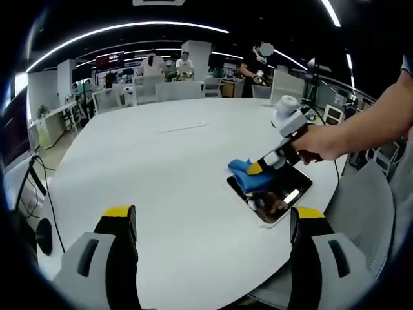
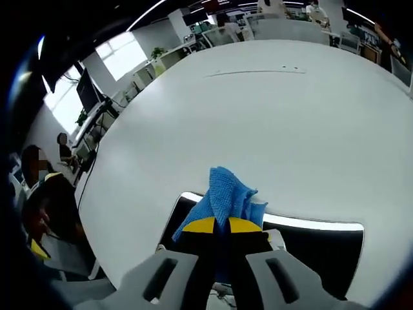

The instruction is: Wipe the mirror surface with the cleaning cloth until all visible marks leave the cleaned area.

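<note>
The mirror (image 1: pixel 279 194) lies flat near the desk's (image 1: pixel 168 168) right-hand edge as the left gripper view frames it, close to the person's side, its dark glass throwing back ceiling light. The right gripper (image 1: pixel 258 169) has its yellow-tipped jaws clenched on the blue cleaning cloth (image 1: pixel 246 175), pressing it down at the mirror's far-left corner, with the person's hand (image 1: pixel 319 142) behind it. In the right gripper view the cloth (image 2: pixel 222 197) bunches up ahead of the closed jaws and sits over the mirror's (image 2: pixel 322 248) near-left part, while a bright strip of reflection runs along the glass beyond it. The left gripper (image 1: pixel 210 248) hovers released, jaws standing wide apart above the desk's near edge, well apart from the mirror and holding nothing. The step in hand looks to be the wiping stroke itself. To do it well, the cloth should stay flat against the glass rather than riding on its bunched fold, and the strokes should overlap from the covered corner across toward the bare end. Pressure should stay light, since the mirror rests loose near the edge and could slide; the free left gripper could steady its border. Marks on the glass are too small to tell here.
</note>
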### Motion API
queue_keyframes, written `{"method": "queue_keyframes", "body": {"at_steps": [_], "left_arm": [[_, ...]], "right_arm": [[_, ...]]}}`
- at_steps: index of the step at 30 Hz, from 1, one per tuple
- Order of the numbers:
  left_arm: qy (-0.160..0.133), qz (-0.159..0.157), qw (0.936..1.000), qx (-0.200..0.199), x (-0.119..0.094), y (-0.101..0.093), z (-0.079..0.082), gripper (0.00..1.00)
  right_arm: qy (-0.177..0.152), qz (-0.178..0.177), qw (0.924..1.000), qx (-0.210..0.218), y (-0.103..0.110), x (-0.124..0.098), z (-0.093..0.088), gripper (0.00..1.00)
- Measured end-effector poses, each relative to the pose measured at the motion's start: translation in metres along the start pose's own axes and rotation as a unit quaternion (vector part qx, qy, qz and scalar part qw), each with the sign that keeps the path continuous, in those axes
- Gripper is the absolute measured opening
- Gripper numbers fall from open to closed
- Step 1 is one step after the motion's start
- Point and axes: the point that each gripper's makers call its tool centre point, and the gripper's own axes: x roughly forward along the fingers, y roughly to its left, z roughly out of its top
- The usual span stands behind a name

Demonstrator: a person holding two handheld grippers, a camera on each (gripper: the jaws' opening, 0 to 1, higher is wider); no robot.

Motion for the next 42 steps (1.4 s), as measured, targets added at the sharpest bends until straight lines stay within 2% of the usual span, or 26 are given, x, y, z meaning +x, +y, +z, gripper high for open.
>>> {"method": "queue_keyframes", "body": {"at_steps": [8, 15, 25, 42], "left_arm": [[0.002, -0.005, 1.0000, -0.002, -0.002, 0.006, -0.006, 0.99], [0.002, -0.018, 0.9998, 0.006, 0.000, 0.005, -0.001, 0.99], [-0.002, -0.017, 0.9998, 0.006, 0.000, 0.016, 0.001, 0.98], [-0.003, -0.021, 0.9997, 0.014, 0.002, 0.005, 0.005, 0.98]], "right_arm": [[-0.001, 0.001, 1.0000, -0.008, 0.012, 0.007, 0.004, 0.00], [0.000, 0.009, 0.9998, -0.019, 0.026, 0.015, 0.009, 0.00], [-0.001, 0.003, 0.9998, -0.021, 0.024, 0.015, 0.008, 0.00], [0.000, 0.006, 0.9999, -0.016, 0.033, 0.004, -0.012, 0.00]]}}
